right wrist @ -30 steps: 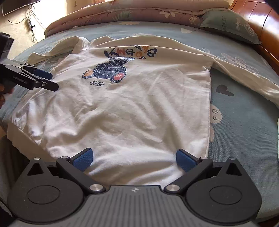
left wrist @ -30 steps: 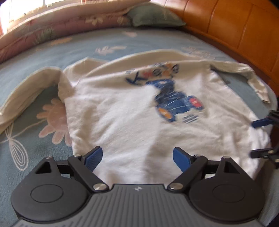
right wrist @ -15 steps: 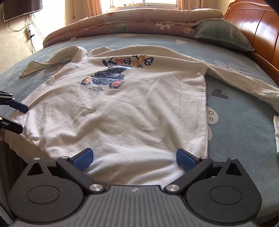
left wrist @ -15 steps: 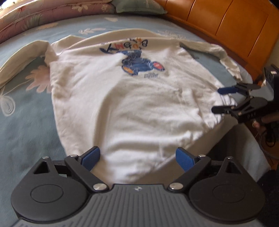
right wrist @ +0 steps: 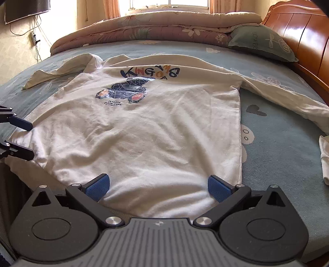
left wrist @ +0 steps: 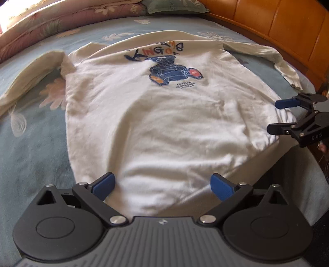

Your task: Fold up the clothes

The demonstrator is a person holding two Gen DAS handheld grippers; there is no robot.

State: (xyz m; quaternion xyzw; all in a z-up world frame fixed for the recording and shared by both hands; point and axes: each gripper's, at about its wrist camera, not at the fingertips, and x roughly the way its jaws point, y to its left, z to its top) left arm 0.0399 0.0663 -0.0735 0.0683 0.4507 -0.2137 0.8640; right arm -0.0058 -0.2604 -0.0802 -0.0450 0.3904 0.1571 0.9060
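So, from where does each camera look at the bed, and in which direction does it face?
Left wrist view: sits on the left tool, low at the sweatshirt hem, facing the headboard; the right tool shows at right.
Right wrist view: sits on the right tool, facing the window; the left tool shows at left.
Shared: sweatshirt, pillow, quilt.

a: your left gripper (left wrist: 162,185) sits low and level, its blue pads (left wrist: 102,183) spread wide with nothing between them.

b: and your right gripper (right wrist: 157,187)?

a: same pose, jaws parted and empty. each one shows at the edge of the other's wrist view.
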